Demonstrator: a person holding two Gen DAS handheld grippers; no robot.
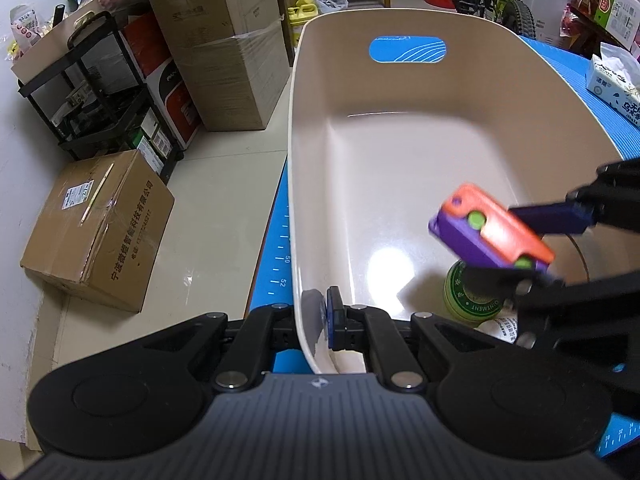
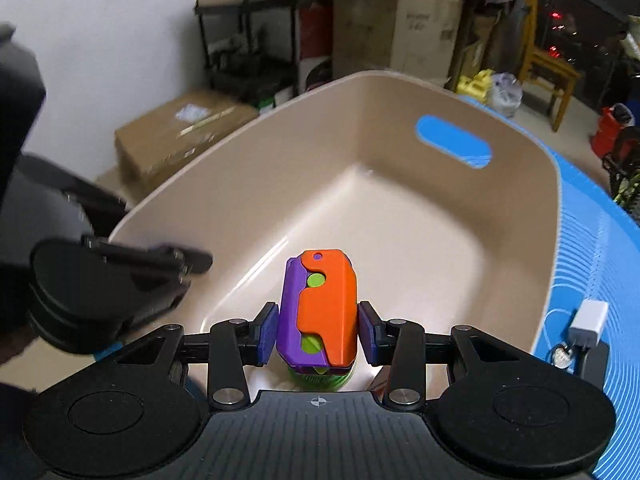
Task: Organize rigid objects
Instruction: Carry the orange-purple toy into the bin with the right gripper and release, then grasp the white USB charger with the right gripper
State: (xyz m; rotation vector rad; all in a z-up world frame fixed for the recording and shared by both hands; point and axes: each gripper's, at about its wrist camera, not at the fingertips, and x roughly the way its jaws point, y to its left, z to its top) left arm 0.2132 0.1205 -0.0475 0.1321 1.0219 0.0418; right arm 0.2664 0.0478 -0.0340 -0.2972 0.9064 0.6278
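The orange and purple toy (image 2: pixel 318 308) sits clamped between the right gripper (image 2: pixel 318 330) pads, held over the beige tub (image 1: pixel 400 24) above a green tin (image 1: pixel 468 296). The left gripper (image 1: pixel 320 316) pinches the tub's near wall, nearly closed.

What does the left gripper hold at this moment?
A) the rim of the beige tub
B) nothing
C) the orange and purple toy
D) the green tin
A: the left gripper is shut on the near rim of the beige tub, while the right gripper holds the toy.
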